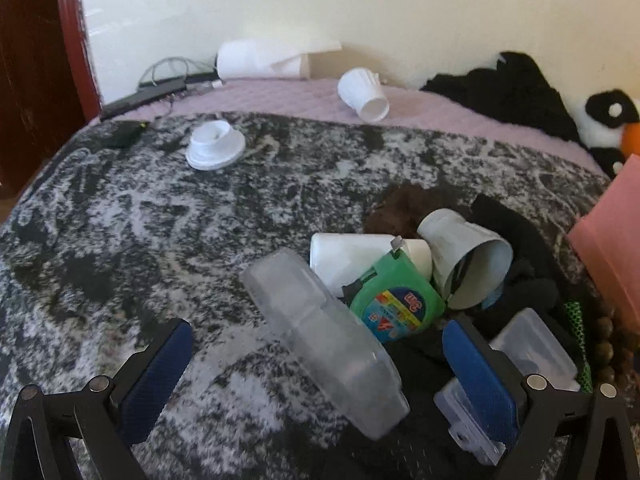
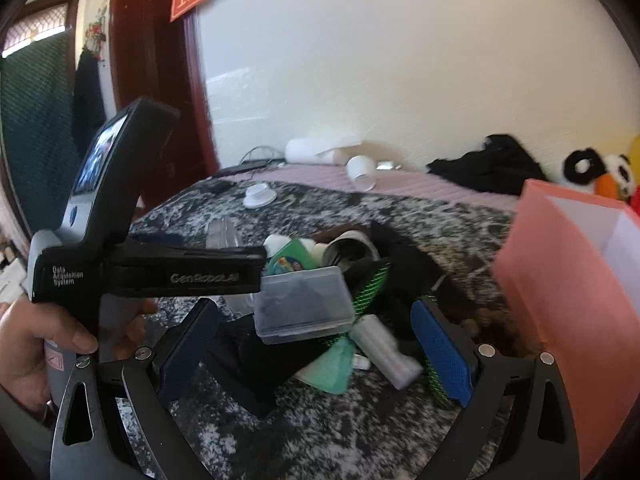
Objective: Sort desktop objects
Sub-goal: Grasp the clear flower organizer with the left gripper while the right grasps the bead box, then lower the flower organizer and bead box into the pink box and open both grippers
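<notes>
A pile of desktop objects lies on a mottled grey blanket [image 1: 140, 240]. In the left wrist view my left gripper [image 1: 316, 348] is open, its blue pads either side of a long frosted plastic case [image 1: 324, 332] without touching it. Behind the case lie a green tape measure [image 1: 396, 300], a white bottle [image 1: 352, 260] and a tipped white cup [image 1: 468, 260]. In the right wrist view my right gripper [image 2: 316, 340] is open and empty above a small clear lidded box [image 2: 304, 308], black cloth [image 2: 256, 364], a green mask [image 2: 332, 372] and a white tube [image 2: 384, 348].
A pink open box [image 2: 560, 280] stands at the right. A white cup [image 1: 364, 94], a white lid [image 1: 216, 146], a paper roll [image 1: 264, 58] and cables lie at the far side. Plush toys [image 1: 608, 120] and black clothes [image 1: 504, 88] are by the wall.
</notes>
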Action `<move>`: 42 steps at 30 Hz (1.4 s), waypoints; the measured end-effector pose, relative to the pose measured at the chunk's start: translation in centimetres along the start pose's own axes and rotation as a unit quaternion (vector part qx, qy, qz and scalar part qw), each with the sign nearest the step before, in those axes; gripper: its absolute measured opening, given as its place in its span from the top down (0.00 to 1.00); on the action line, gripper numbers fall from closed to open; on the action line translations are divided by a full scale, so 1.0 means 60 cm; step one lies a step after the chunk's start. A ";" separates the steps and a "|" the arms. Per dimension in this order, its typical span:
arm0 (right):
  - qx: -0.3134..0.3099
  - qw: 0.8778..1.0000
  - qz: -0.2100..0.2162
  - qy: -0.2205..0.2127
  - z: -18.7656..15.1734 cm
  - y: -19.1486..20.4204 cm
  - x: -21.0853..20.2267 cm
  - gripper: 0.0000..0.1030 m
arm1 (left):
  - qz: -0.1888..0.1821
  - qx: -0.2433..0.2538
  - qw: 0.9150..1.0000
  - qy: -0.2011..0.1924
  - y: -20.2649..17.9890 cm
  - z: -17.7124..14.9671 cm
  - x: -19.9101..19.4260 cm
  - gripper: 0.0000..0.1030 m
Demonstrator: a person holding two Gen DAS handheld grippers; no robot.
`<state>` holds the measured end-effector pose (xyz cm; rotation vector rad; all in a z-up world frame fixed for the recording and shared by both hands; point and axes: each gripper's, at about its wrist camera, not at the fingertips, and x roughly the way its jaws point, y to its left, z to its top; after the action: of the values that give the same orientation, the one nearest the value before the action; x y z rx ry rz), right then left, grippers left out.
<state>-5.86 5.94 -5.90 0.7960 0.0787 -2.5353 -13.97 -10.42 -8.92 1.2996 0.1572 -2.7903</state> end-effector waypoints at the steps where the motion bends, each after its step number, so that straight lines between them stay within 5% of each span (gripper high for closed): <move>1: -0.006 1.000 0.008 0.001 0.001 0.002 0.010 0.04 | 0.001 -0.006 1.000 0.004 0.003 0.003 0.007 0.00; 7: -0.039 0.999 0.029 0.016 0.005 0.018 0.067 0.04 | -0.016 -0.014 0.999 0.045 0.011 0.003 0.051 0.00; 15: -0.052 0.997 0.038 0.045 0.000 0.023 0.120 0.06 | -0.013 -0.006 0.999 0.039 0.005 -0.001 0.072 0.04; 17: -0.045 0.997 0.039 0.048 0.000 0.017 0.129 0.13 | -0.019 -0.005 0.999 0.036 0.007 -0.001 0.072 0.17; 19: -0.038 0.997 0.040 0.056 0.001 0.011 0.138 0.28 | -0.042 -0.001 0.999 0.034 0.010 -0.001 0.071 0.57; 21: -0.030 0.997 0.043 0.060 0.003 0.004 0.143 0.29 | -0.036 0.012 0.999 0.031 0.005 -0.001 0.068 0.84; 42: -0.038 0.998 0.045 0.008 0.032 0.024 0.050 0.29 | -0.056 0.019 0.998 -0.028 0.004 0.006 -0.034 0.85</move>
<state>-8.37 3.04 -5.83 0.7741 0.1399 -2.4264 -12.93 -10.69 -7.16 1.2560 0.1792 -2.9340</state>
